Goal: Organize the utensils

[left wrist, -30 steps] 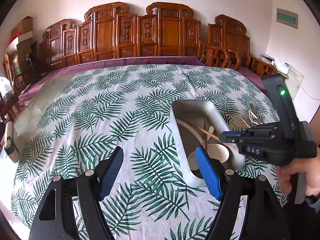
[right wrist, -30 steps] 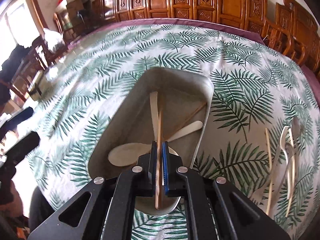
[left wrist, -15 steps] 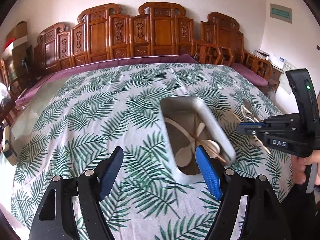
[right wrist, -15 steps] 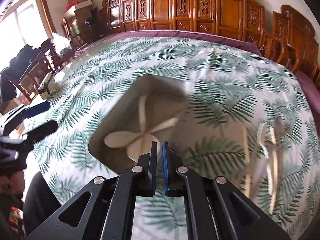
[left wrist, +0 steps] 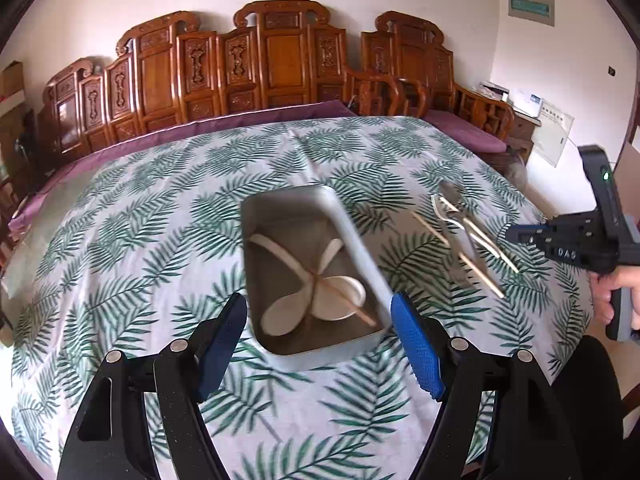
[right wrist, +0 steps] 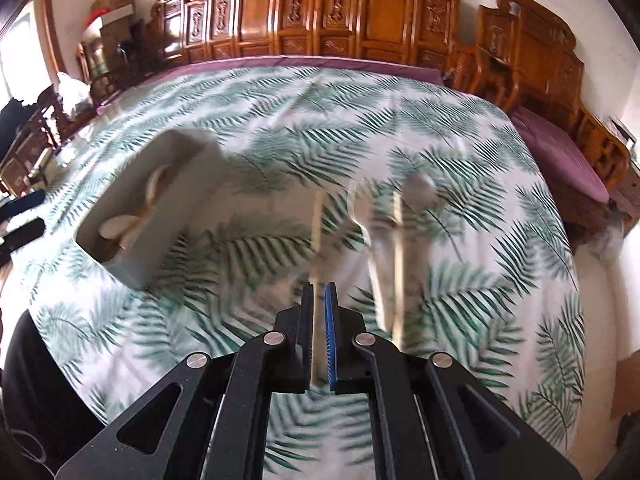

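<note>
A grey metal tray [left wrist: 352, 232] sits mid-table and holds two pale wooden spoons [left wrist: 316, 300] and a chopstick [left wrist: 344, 300]. My left gripper [left wrist: 320, 344] is open and empty, hovering over the tray's near edge. To the right lie loose chopsticks [left wrist: 460, 256], a fork and a spoon [left wrist: 456, 208]. My right gripper [right wrist: 319, 304] is nearly shut and holds nothing, above the loose chopsticks [right wrist: 318, 216]; it also shows in the left wrist view [left wrist: 516, 234]. The tray shows in the right wrist view [right wrist: 160, 208], blurred.
The round table wears a palm-leaf cloth [left wrist: 160, 220]. Carved wooden chairs [left wrist: 280, 64] stand along the far side. A purple cloth edge [right wrist: 560, 152] shows at the table's right. The right wrist view is motion-blurred.
My right gripper let go of the chopstick into the tray and swung right over the loose utensils. My left gripper drew back, staying open.
</note>
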`<move>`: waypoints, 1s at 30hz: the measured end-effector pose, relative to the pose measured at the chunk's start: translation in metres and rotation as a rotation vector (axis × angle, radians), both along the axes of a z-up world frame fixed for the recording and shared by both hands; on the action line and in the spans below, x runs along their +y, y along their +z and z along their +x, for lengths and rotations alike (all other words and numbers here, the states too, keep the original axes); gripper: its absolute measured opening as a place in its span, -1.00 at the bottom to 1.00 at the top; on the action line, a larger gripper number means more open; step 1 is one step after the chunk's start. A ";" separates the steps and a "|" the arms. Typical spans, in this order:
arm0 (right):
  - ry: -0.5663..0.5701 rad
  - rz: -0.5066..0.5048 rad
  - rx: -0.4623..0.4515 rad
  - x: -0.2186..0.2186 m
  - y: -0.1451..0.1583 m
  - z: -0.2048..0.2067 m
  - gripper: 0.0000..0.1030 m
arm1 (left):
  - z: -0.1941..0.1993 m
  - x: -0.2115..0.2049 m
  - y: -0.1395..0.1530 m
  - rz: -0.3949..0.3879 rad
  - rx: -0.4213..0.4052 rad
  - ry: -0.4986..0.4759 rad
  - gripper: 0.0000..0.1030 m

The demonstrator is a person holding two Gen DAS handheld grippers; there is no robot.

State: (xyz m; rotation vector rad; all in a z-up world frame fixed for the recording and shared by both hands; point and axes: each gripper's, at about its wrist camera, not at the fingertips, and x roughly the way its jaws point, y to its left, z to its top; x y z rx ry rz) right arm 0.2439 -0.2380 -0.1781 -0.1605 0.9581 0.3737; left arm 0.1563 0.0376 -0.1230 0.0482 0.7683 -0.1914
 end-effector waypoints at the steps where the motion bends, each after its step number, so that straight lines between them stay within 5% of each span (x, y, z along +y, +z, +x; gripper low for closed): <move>1: -0.007 -0.004 0.005 -0.005 -0.003 0.000 -0.84 | 0.001 -0.005 0.000 -0.001 0.001 -0.006 0.39; 6: -0.036 0.012 0.024 -0.027 -0.018 -0.002 -0.79 | 0.005 -0.029 -0.003 -0.002 0.010 -0.034 0.39; 8: -0.041 0.023 0.027 -0.029 -0.021 -0.002 -0.59 | 0.007 -0.039 -0.003 -0.005 0.011 -0.045 0.39; 30: -0.042 0.074 0.170 -0.015 -0.056 0.069 -0.59 | 0.047 -0.097 -0.007 0.025 0.064 -0.118 0.39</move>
